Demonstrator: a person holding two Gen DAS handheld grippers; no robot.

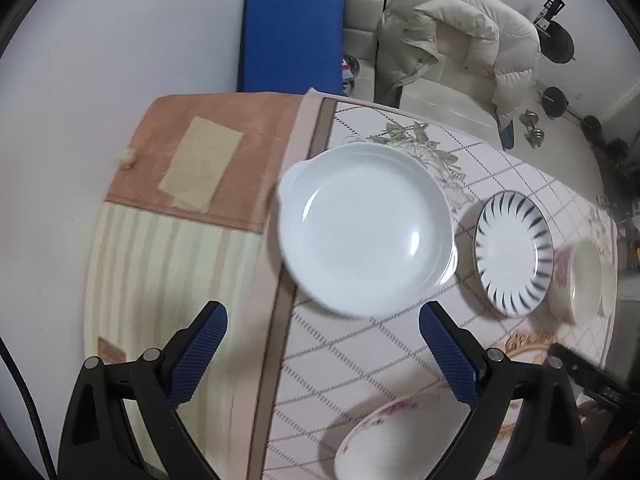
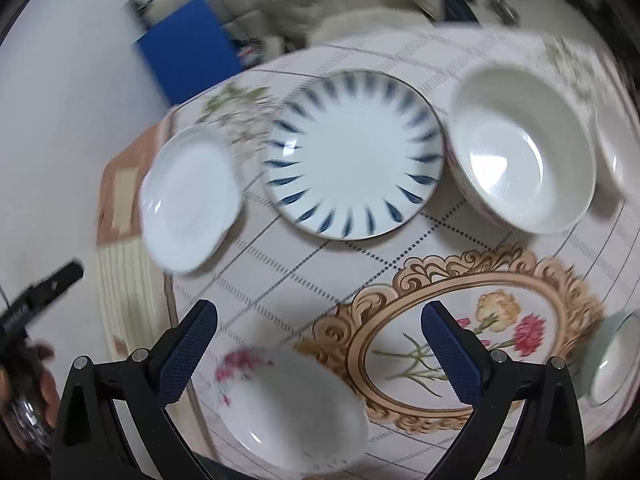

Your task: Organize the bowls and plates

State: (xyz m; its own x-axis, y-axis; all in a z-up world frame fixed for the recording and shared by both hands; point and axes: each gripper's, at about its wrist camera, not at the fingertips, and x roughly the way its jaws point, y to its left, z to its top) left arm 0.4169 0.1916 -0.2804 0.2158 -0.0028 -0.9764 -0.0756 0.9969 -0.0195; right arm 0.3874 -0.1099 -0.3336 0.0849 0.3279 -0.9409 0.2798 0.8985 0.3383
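Plates and bowls lie apart on the table [image 2: 280, 280] — white plate [image 1: 366, 228], striped plate [image 2: 354, 154], flowered bowl [image 2: 294, 410] — nothing stacked yet. Left tongs [image 1: 322, 354] and right tongs [image 2: 318, 354] spread wide, holding nothing.

Left gripper [image 1: 322, 354] wide open, blue-padded fingers [image 1: 198, 354] spread far apart, nothing held between them. Right gripper [image 2: 320, 354] also wide open, blue pads [image 2: 450, 354] splayed, nothing held. Both angled down over the desk [image 1: 360, 360], hovering above it without contact. Left gripper seen at far left edge of right wrist view, person's hand [image 2: 28, 392] around it, wearing wrist beads.
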